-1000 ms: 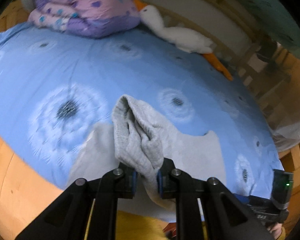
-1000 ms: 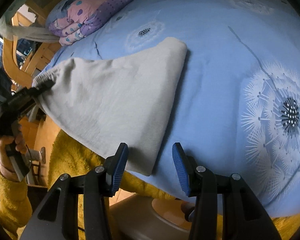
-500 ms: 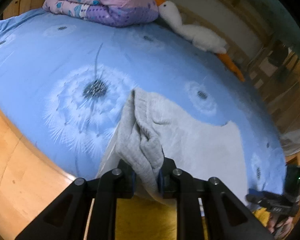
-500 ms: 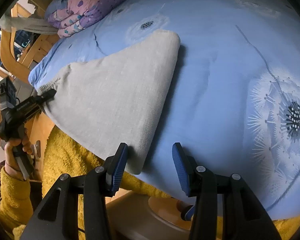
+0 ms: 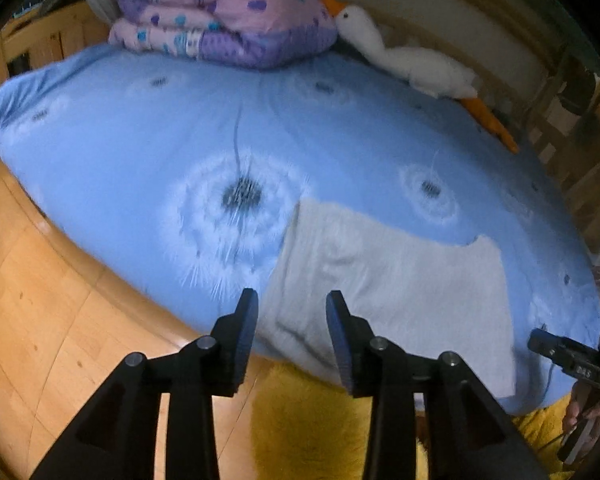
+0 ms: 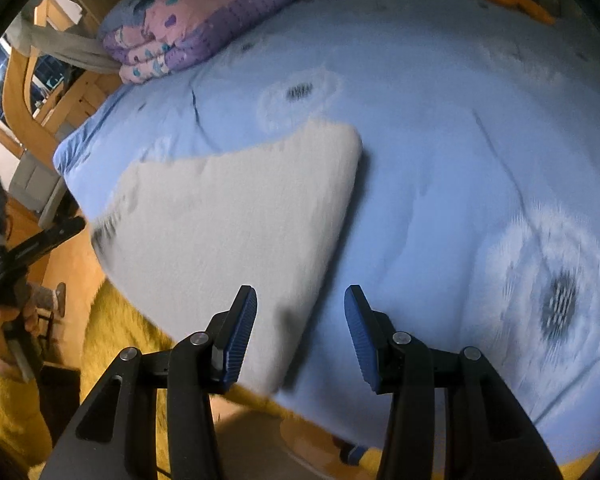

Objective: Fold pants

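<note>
Lying flat near the lower edge of the blue dandelion-print bedspread (image 5: 148, 152), the grey pants (image 5: 388, 280) sit folded into a broad panel, one rounded fold edge pointing up the bed in the right wrist view (image 6: 236, 216). The left gripper (image 5: 292, 320) fills the bottom centre of its frame with its fingers spread apart and nothing between them — the near left corner of the pants shows through the gap. The right gripper (image 6: 300, 328) is likewise spread wide and holds nothing; its left finger overlaps the lower corner of the pants in the picture, its right finger lies over bare bedspread. Whether either tool touches the cloth cannot be told.

At the upper left of the left wrist frame a folded purple-and-pink quilt (image 5: 224, 20) rests on the bed, with a white plush goose (image 5: 404, 60) just beside it to the right. Wooden floor (image 5: 40, 320) shows at the lower left — yellow fuzzy sleeve (image 6: 16, 412) at the lower left of the right wrist frame.
</note>
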